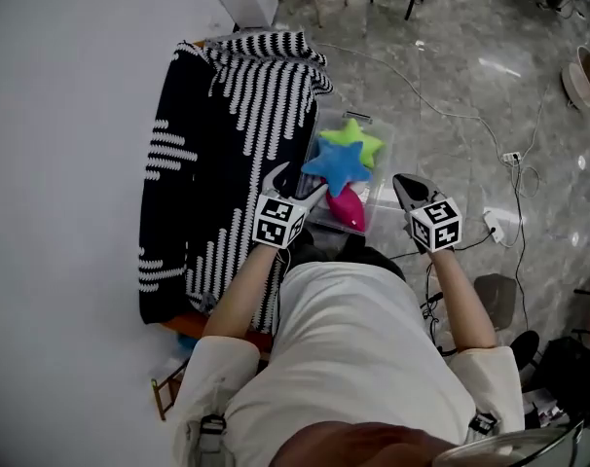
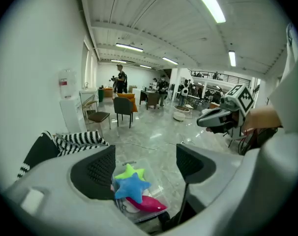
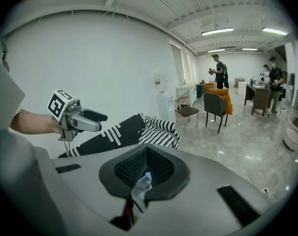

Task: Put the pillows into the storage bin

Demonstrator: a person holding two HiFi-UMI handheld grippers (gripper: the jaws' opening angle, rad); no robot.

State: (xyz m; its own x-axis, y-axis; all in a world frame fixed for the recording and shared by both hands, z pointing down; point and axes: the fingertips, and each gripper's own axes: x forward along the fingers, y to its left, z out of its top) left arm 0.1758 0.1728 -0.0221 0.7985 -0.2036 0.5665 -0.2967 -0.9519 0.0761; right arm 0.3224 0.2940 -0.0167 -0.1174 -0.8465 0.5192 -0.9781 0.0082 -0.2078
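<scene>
Bin [image 1: 380,178] partly hidden behind left claw [image 1: 295,185], spread wide, empty; right claw [image 3: 146,168] closed, empty.

Place: a large open-plan work hall, part office and part lab.
Floor: glossy grey marble-look tiles [image 1: 451,76] that run far back.
Ceiling: high and white, with ribbed panels and long strip lights [image 2: 206,3].
Furniture: loose chairs [image 2: 123,107] stand about, and a water dispenser [image 2: 70,114] stands by the plain white wall [image 3: 90,68].
Upper level: a railed gallery [image 2: 213,75] at the far end.
People: several people [image 2: 120,78] stand among the furniture.
Wiring: cables [image 1: 441,115] and a power strip [image 1: 494,224] lie loose on the floor.
</scene>
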